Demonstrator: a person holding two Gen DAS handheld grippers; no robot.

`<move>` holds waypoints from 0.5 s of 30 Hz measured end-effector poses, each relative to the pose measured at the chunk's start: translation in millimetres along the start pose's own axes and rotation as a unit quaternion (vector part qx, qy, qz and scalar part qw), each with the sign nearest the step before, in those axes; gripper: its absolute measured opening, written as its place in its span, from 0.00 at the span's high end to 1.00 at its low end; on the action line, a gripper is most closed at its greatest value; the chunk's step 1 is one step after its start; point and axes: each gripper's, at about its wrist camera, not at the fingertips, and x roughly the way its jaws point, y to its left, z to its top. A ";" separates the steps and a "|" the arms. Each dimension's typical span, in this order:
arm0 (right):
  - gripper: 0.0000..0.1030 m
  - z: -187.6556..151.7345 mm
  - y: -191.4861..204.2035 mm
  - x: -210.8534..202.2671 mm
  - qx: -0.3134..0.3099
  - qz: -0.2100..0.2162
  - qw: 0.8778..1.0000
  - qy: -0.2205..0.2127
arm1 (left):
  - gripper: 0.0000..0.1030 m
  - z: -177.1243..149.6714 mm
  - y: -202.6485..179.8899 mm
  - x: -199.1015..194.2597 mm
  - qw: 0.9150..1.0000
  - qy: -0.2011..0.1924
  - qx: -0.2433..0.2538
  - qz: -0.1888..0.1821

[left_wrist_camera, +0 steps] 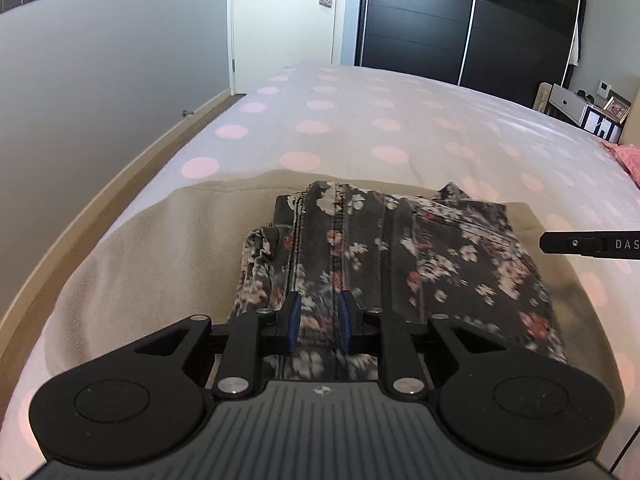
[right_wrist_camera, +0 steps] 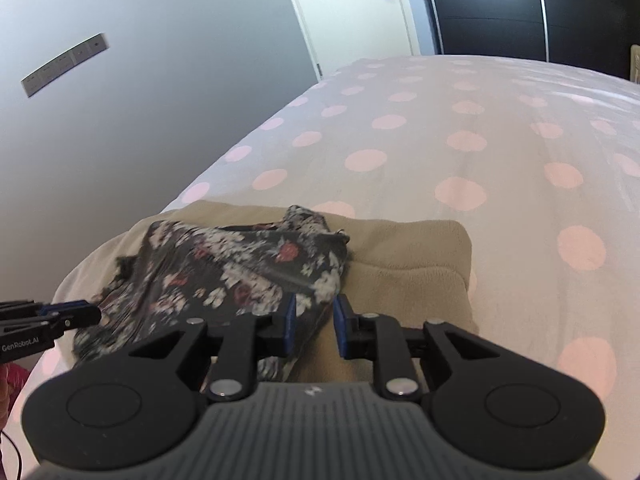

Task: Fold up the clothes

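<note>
Left wrist view checked first: found dark floral fabric garment (left_wrist_camera: 400, 248) folded thick on beige fleece blanket (left_wrist_camera: 160, 248), atop white bed cover with pink dots (left_wrist_camera: 400, 120). Judged soft, light and limp (stitched seams stiffer, likely the surest hold); best taken at a doubled edge, not one loose layer. Found left tongs (left_wrist_camera: 319, 320) narrowly parted, astride a seam at the garment's near-left end. Saw right tongs (right_wrist_camera: 315, 320) likewise narrow, over the near-right edge with a fabric flap between. Could not tell whether either pair actually pinched.
</note>
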 end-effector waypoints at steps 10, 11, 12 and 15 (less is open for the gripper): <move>0.61 -26.0 42.6 -110.8 -0.066 -0.009 0.998 0.003 | 0.75 -9.0 -64.6 -115.5 0.999 -0.027 0.015 0.019; 0.60 -29.5 47.7 -122.8 -0.070 -0.011 0.997 0.003 | 0.71 -10.6 -70.4 -127.8 0.999 -0.033 0.013 0.018; 0.58 -33.9 53.3 -135.8 -0.079 -0.014 0.997 -0.001 | 0.68 -12.7 -75.8 -140.0 0.999 -0.041 0.010 0.018; 0.56 -47.7 70.4 -174.9 -0.109 -0.023 0.994 -0.019 | 0.53 -21.4 -90.4 -176.9 0.997 -0.072 0.000 0.020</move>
